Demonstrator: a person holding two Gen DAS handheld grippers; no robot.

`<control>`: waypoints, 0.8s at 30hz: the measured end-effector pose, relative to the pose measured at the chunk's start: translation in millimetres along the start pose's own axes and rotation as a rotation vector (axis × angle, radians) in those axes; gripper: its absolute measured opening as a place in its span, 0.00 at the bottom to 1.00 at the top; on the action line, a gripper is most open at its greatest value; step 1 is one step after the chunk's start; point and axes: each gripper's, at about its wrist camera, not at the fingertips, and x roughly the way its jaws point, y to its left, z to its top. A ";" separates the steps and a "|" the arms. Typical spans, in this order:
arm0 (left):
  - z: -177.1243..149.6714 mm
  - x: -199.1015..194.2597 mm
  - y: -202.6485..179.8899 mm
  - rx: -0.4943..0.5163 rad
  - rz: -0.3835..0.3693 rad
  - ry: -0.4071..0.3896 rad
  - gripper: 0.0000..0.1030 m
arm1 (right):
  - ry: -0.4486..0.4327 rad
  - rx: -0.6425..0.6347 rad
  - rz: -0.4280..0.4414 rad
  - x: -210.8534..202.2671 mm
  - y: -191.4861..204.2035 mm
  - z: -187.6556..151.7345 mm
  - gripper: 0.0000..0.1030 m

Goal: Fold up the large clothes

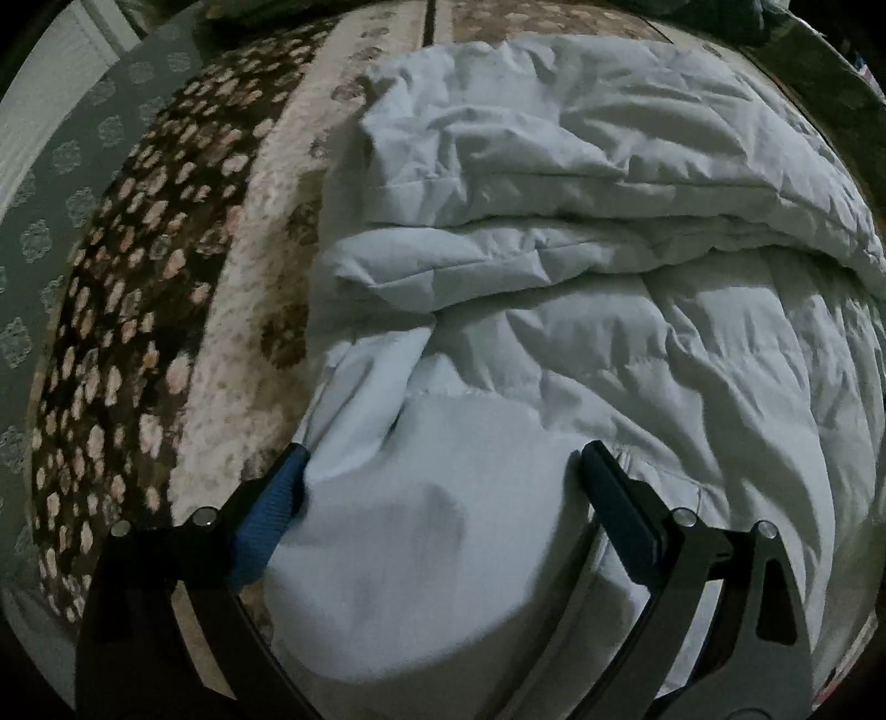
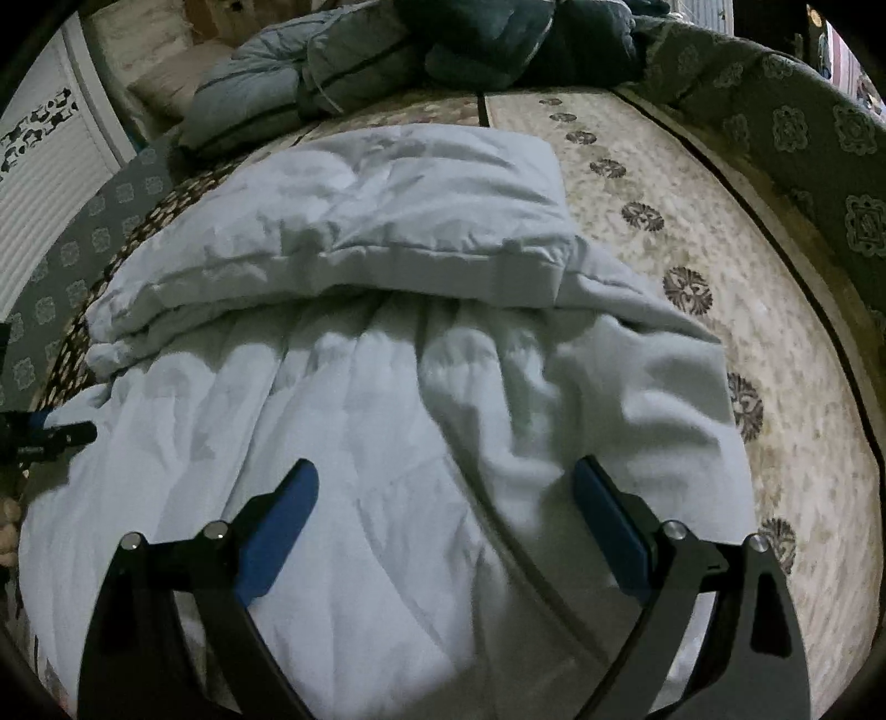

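Over the near half of the pale blue quilted coat [image 2: 354,421], part-folded on the patterned bedspread [image 2: 720,310], left gripper [image 1: 443,459] & right gripper [image 2: 446,476] hover w/ jaws spread, gripping nothing — risk: thin pinch, slick padding slips, fold flops.

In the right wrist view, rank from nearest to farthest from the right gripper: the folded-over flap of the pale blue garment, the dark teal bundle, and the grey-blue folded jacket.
1. Folded-over flap, straight ahead of the right gripper.
2. Grey-blue folded jacket, far left.
3. Dark teal bundle, at the far top centre.
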 end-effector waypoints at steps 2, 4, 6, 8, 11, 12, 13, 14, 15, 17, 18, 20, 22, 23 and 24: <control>-4.3 -7.3 0.2 -0.012 0.029 -0.001 0.94 | -0.006 -0.004 -0.018 -6.1 -0.8 -2.7 0.90; -11.6 -17.1 0.6 -0.017 0.058 -0.009 0.94 | -0.014 0.005 -0.021 -14.2 -3.5 -7.6 0.90; -23.4 -32.4 -1.7 -0.027 0.083 -0.027 0.94 | -0.028 0.024 -0.021 -23.7 -8.0 -13.5 0.90; -35.9 -42.0 0.0 -0.035 0.082 -0.030 0.94 | -0.042 0.026 -0.029 -31.0 -12.2 -18.0 0.90; -64.7 -51.1 6.4 -0.047 0.099 -0.015 0.94 | -0.052 0.031 -0.035 -41.7 -21.7 -27.3 0.90; -71.9 -52.5 8.2 -0.054 0.107 -0.008 0.94 | -0.055 0.045 -0.031 -45.2 -26.8 -30.8 0.90; -78.2 -53.9 9.9 -0.062 0.104 -0.004 0.94 | -0.057 0.056 -0.030 -47.7 -30.9 -33.5 0.90; -84.3 -55.1 12.2 -0.077 0.096 0.000 0.94 | -0.059 0.067 -0.031 -50.1 -35.9 -37.2 0.90; -90.3 -56.3 14.7 -0.095 0.088 0.002 0.94 | -0.059 0.073 -0.035 -51.0 -39.6 -39.5 0.90; -98.8 -58.8 19.7 -0.126 0.078 -0.001 0.94 | -0.059 0.083 -0.047 -53.3 -50.1 -47.2 0.90; -102.3 -60.7 20.7 -0.137 0.077 -0.004 0.94 | -0.062 0.084 -0.048 -55.3 -52.9 -50.3 0.90; -111.2 -67.4 21.0 -0.156 0.083 -0.015 0.94 | -0.078 0.072 -0.052 -61.1 -57.5 -56.8 0.90; -120.6 -75.7 18.3 -0.159 0.101 -0.037 0.94 | -0.088 0.052 -0.074 -64.3 -59.5 -62.1 0.90; -124.7 -78.2 16.8 -0.159 0.109 -0.042 0.94 | -0.090 0.045 -0.084 -65.1 -60.4 -64.9 0.90; -130.3 -81.0 15.0 -0.160 0.114 -0.048 0.94 | -0.092 0.041 -0.089 -65.7 -61.7 -67.9 0.90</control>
